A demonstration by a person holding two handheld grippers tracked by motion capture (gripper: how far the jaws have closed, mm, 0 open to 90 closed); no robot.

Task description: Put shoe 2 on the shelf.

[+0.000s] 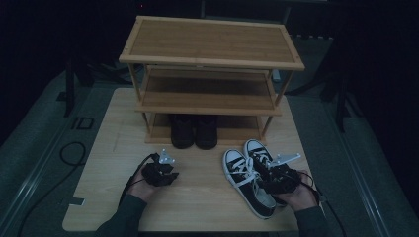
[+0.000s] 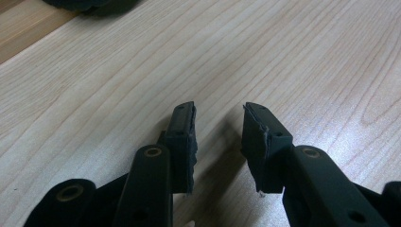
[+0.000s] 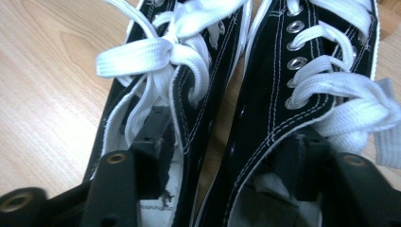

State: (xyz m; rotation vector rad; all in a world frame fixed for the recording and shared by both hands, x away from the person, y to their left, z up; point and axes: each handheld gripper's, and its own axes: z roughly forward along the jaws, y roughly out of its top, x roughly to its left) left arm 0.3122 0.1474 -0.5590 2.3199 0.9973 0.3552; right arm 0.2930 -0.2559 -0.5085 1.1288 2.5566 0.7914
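Two black sneakers (image 1: 249,180) with white laces, side by side on the table (image 1: 99,173), in front of the rack (image 1: 212,59) and toward its right end, toes pointing at it. Left sneaker (image 3: 156,94) and right sneaker (image 3: 293,85) nearly touching along their inner sides. Right gripper (image 1: 276,175) lowered over the heel ends, well in front of the rack, held in a hand (image 1: 299,195). Jaws spread, one dipped inside each shoe opening, with both inner walls between them. Hard to tell whether the pads press on those walls; no clear squeeze on the canvas seen. Left gripper (image 1: 160,170) also in front of the rack, toward its left end, well apart from the sneakers, held in the other hand (image 1: 141,187) low over bare wood. Jaws part open, nothing between the pads (image 2: 182,137). Dark boots (image 1: 193,131) on the rack's bottom shelf, behind and between both grippers.
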